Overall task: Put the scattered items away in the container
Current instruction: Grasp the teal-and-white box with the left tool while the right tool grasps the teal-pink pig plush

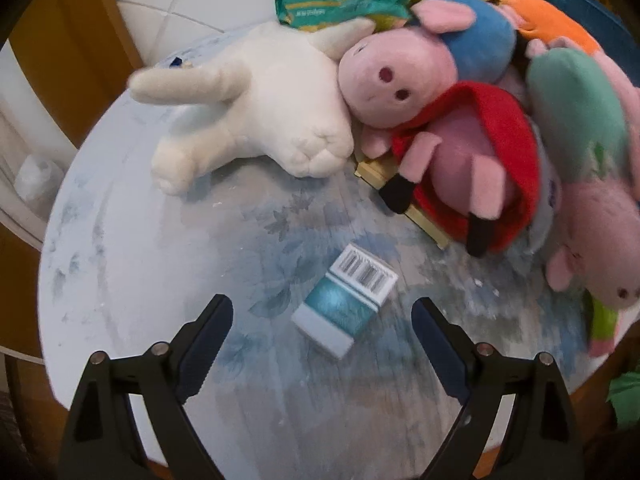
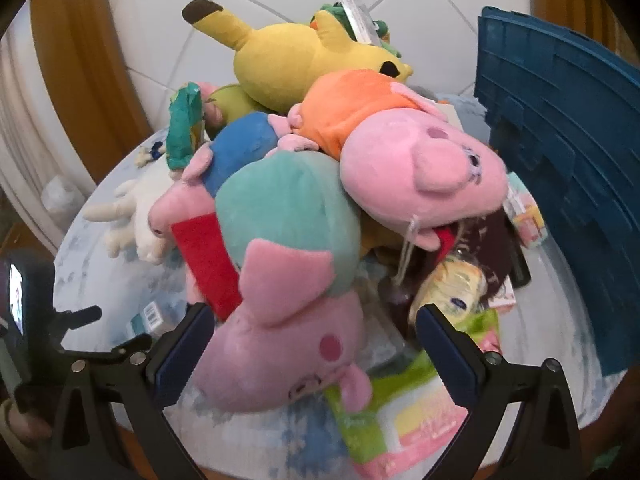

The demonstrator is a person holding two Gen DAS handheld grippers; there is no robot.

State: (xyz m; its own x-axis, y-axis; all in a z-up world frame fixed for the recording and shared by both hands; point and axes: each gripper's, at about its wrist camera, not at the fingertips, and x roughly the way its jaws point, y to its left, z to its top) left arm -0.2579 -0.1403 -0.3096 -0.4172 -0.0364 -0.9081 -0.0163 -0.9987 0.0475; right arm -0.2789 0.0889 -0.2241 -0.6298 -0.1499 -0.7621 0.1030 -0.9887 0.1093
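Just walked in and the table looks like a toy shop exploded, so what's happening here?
A person is tidying a round table with two handheld grippers. The left gripper is open over a small teal and white box, not gripping it. The right gripper is open around a pink pig plush in a mint dress at the front of a toy heap. The blue crate stands at the table's right; nothing is held yet.

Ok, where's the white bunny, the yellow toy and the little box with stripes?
white bunny (image 1: pixel 280 100): left wrist view, on its belly.
yellow toy (image 2: pixel 292 60): right wrist view, on its back.
little box (image 1: pixel 344 308): left wrist view, on its teal middle.
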